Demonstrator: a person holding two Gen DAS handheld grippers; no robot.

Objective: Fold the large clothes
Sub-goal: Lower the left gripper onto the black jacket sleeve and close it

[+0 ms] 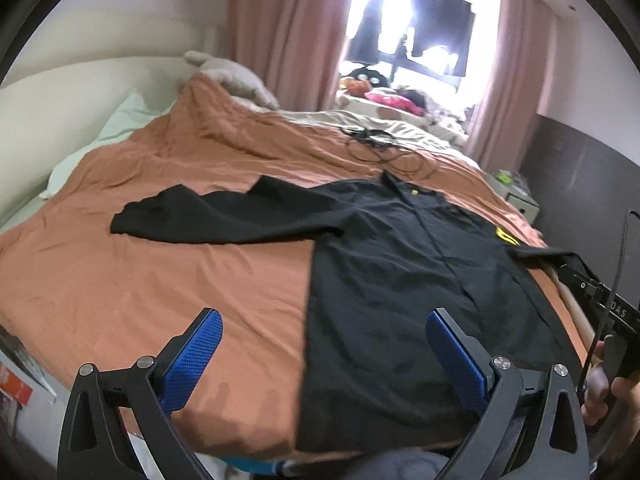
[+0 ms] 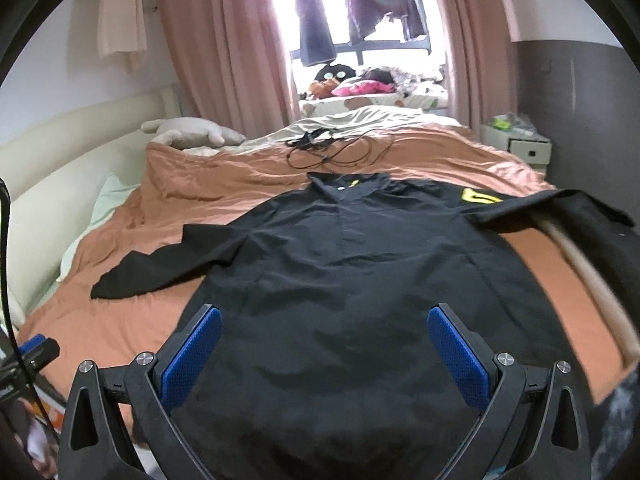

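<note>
Both grippers hang above the near edge of the black shirt (image 2: 360, 280), fingers pointing up its length toward the collar. The left gripper (image 1: 320, 364) sits off the shirt's left hem corner, its jaws spread wide, one blue pad (image 1: 192, 364) out past the fabric and the other over it, nothing between them. The right gripper (image 2: 324, 360) is centred over the shirt's bottom hem, likewise spread wide and empty. In the left wrist view, the person's right hand (image 1: 608, 392) wraps the handle of the right gripper, just off the shirt's right side.
</note>
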